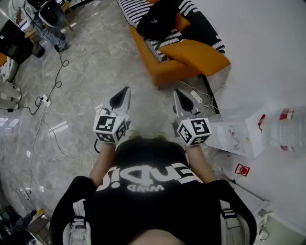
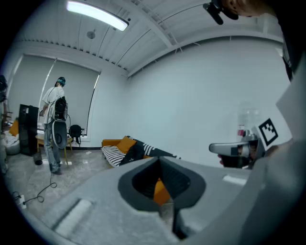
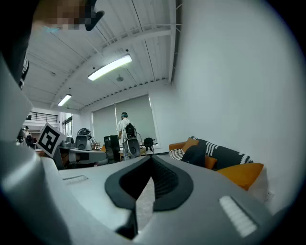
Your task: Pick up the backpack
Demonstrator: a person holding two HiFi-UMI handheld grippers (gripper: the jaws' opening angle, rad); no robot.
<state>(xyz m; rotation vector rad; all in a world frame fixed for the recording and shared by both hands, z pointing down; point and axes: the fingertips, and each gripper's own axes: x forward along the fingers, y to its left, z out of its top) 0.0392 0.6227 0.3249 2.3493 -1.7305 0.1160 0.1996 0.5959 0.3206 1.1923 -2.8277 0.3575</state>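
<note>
- the backpack (image 1: 160, 19) lies far off on the orange sofa (image 1: 165, 74). it is a black lump on a striped throw (image 1: 138, 9), beside an orange cushion (image 1: 196, 55), and well apart from both grippers.
- the left gripper (image 1: 123, 95) has its jaws pressed together with nothing between them. the right gripper (image 1: 178, 95) is the same, closed and empty.
- risk: both sets of jaws must part before any grab. if they reach the pack like this, they will likely just shove the soft fabric deeper into the sofa.
- risk: the pack rests right on the throw and against the cushion. a blind pinch could take throw or cushion with it, or catch only a loose fold that slips out under the pack's weight. no strap or handle can be made out from here.
- risk: a cable (image 1: 52, 91) trails over the floor at left, and a power strip (image 1: 196, 95) with cords lies near the sofa's near right corner. a foot could snag on either on the walk over.
- pose: both forearms reach out from the chest, side by side and apart. the grippers run roughly parallel and point toward the sofa, close to level with a slight downward tip.
- the marker cubes sit just above the hands.
</note>
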